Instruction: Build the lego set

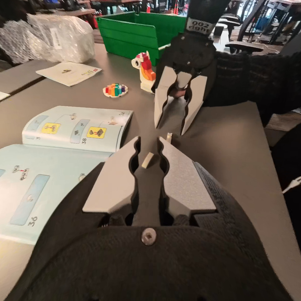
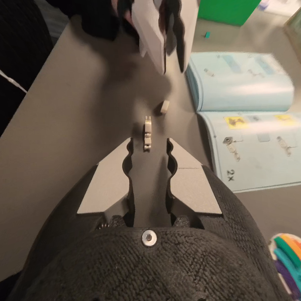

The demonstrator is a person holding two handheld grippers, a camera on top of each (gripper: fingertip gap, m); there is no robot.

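Two small white lego pieces lie on the grey table (image 1: pixel 219 154). One flat white piece (image 1: pixel 147 160) lies between the tips of my left gripper (image 1: pixel 149 140), which is open and empty just above it; it also shows in the right wrist view (image 2: pixel 164 106). A narrow white piece (image 1: pixel 169 136) stands on edge beyond it, just in front of my right gripper's tips (image 2: pixel 149 140); it shows in the right wrist view (image 2: pixel 147 134). My right gripper (image 1: pixel 169 130) is open and empty, pointing down at the table opposite the left one (image 2: pixel 172 68).
An open instruction booklet (image 1: pixel 65 138) lies left of the grippers. A white lego unicorn head with a rainbow mane (image 1: pixel 144 70) and a round rainbow plate (image 1: pixel 115 89) stand farther back. A green bin (image 1: pixel 130 32), a plastic-wrapped bundle (image 1: pixel 45 37) and a closed leaflet (image 1: pixel 68 73) lie behind. The left gripper's tips are roughly 8 cm from the right gripper's.
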